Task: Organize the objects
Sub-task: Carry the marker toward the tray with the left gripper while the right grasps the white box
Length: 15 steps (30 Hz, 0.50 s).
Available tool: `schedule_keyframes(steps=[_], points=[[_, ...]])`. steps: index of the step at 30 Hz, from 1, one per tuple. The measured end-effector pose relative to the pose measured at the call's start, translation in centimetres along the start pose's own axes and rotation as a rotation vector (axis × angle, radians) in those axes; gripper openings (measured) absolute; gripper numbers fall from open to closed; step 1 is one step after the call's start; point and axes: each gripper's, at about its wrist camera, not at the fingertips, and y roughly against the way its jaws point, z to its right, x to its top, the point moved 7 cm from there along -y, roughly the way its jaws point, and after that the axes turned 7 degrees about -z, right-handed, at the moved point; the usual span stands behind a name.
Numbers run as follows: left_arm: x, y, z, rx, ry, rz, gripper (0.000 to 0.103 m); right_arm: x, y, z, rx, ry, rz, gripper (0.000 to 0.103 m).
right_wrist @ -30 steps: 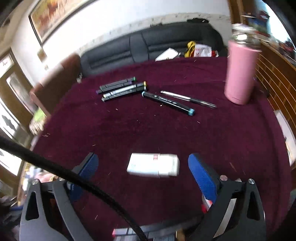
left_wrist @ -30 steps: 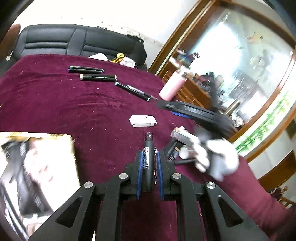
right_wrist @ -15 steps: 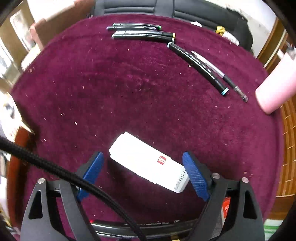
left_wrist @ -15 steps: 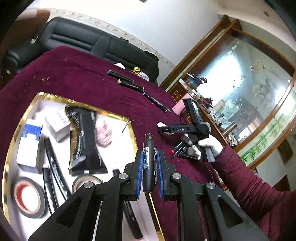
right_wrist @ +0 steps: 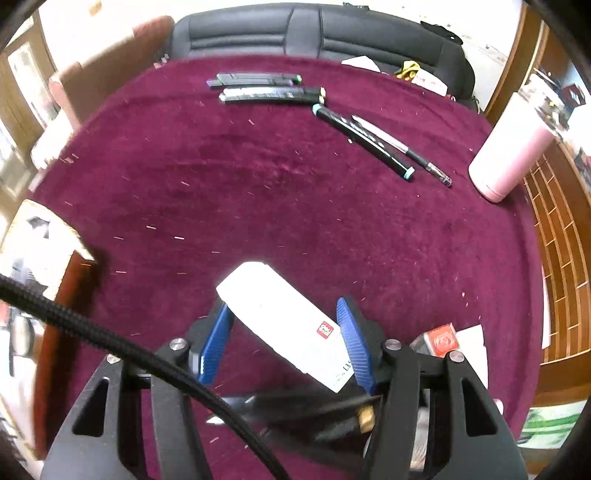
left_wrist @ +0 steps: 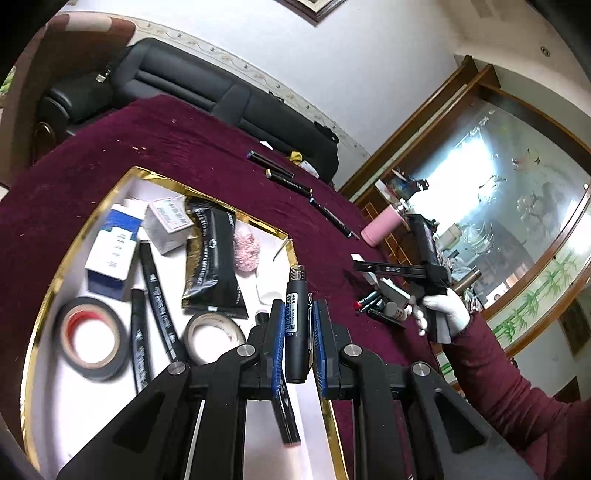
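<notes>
My left gripper (left_wrist: 298, 306) is shut on a black marker (left_wrist: 296, 325) and hangs over the right edge of a white tray with a gold rim (left_wrist: 207, 194). The tray holds tape rolls (left_wrist: 92, 338), a blue and white box (left_wrist: 112, 251), a black pouch (left_wrist: 212, 258) and several markers. In the right wrist view my right gripper (right_wrist: 282, 306) points steeply down and its jaws are closing around a white box (right_wrist: 284, 321) that lies slantwise on the maroon cloth. Both blue pads (right_wrist: 352, 339) sit close beside the box. A gloved hand (left_wrist: 447, 314) carries that gripper.
Several black markers (right_wrist: 266, 92) and a pen (right_wrist: 402, 147) lie at the far side of the cloth, with a pink bottle (right_wrist: 513, 147) at the right edge. A red card box (right_wrist: 441, 339) and small tubes (left_wrist: 373, 301) lie near the right gripper. A black sofa (right_wrist: 314, 33) stands behind the table.
My left gripper carried the marker from over bare cloth to over the tray. My right gripper tilted down over the white box and its jaws narrowed around it.
</notes>
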Motion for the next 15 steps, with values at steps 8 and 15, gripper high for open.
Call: schedule_keyframes(steps=[8,15], points=[[-2.4,3.0,-1.9,0.091,0.03,0.029,0.012,-2.1,6.1,-9.7,0.263,0.066,0.09,0.057],[-3.8,4.0,-4.5,0.206,0.049,0.027,0.012,-6.2,6.6,-21.5,0.497,0.196,0.019,0.058]])
